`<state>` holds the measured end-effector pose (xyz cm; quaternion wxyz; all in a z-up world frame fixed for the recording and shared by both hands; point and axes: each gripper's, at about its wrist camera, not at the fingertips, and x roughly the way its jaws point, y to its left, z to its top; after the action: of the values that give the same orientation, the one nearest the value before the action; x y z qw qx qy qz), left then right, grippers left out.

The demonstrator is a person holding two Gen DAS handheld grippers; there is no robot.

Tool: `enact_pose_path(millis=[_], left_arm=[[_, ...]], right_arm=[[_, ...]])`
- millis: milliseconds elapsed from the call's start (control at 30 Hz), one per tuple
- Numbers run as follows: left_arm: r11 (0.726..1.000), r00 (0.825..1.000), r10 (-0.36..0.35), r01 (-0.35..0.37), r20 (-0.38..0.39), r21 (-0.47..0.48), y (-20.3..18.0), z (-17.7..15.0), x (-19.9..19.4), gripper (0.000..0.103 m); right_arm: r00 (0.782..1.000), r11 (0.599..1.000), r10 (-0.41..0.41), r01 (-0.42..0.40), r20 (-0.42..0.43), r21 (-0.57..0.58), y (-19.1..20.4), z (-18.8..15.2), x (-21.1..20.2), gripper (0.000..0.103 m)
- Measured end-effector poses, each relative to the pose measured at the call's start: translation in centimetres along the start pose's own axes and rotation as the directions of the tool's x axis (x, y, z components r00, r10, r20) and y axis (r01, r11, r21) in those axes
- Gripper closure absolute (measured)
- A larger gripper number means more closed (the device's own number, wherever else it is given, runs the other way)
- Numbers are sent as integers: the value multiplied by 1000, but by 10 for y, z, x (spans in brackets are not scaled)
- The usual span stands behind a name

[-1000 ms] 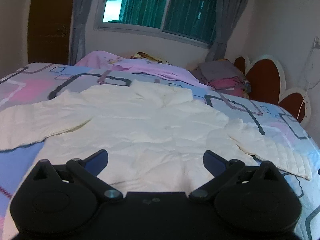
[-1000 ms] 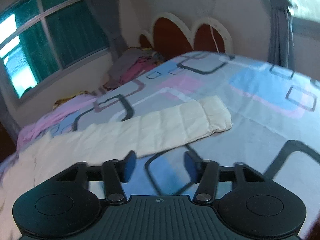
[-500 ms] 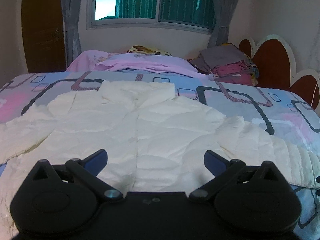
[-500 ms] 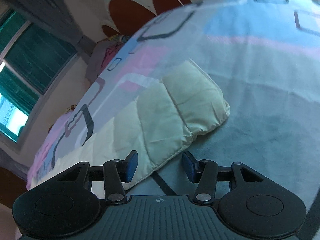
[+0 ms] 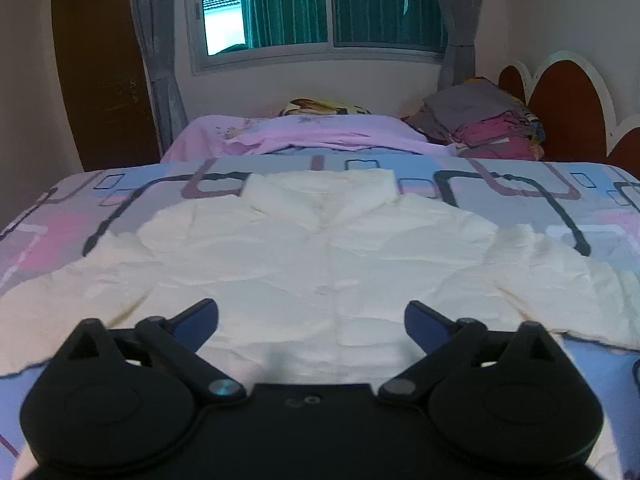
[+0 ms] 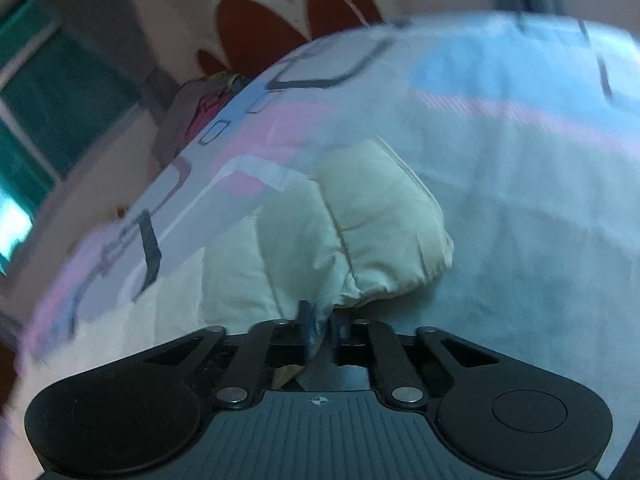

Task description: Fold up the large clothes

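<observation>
A cream quilted jacket (image 5: pixel 320 256) lies spread flat on the bed, collar toward the window, sleeves out to both sides. My left gripper (image 5: pixel 311 320) is open and empty, hovering over the jacket's lower hem. In the right wrist view, the jacket's sleeve end (image 6: pixel 360 232) lies on the patterned sheet. My right gripper (image 6: pixel 320 316) is shut on the edge of the sleeve near its cuff, with cream fabric pinched between the fingers.
The bed sheet (image 5: pixel 100 208) has pink, blue and grey squares. A pink blanket (image 5: pixel 312 132) and a pile of folded clothes (image 5: pixel 488 128) lie at the far side under the window. A brown scalloped headboard (image 5: pixel 568 100) stands at the right.
My right gripper moved down onto the sleeve end and closed on its edge. My left gripper shifted to face the jacket squarely and stayed open.
</observation>
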<state>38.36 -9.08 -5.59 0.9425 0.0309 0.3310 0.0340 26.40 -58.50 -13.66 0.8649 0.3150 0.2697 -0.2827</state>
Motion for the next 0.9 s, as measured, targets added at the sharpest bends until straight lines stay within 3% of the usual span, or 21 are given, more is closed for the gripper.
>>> enact_pose_path(millis=[133, 300, 567, 800, 900], left_arm=[[998, 998, 64, -64, -2, 7, 31, -3, 7, 7], [999, 999, 16, -17, -33, -36, 75, -5, 19, 21], [995, 999, -32, 27, -42, -99, 141, -18, 26, 22], [981, 993, -82, 64, -91, -182, 183, -36, 32, 25], [973, 988, -113, 88, -104, -214, 196, -41, 35, 25]], right_arm=[[992, 979, 74, -54, 98, -198, 64, -3, -31, 100], [967, 893, 230, -164, 113, -419, 158, -34, -66, 100], [920, 713, 384, -352, -83, -607, 292, -141, -69, 100], [880, 525, 361, -465, -308, -713, 369, -267, -57, 100], [872, 492, 338, -484, -354, -724, 380, -303, -51, 100]])
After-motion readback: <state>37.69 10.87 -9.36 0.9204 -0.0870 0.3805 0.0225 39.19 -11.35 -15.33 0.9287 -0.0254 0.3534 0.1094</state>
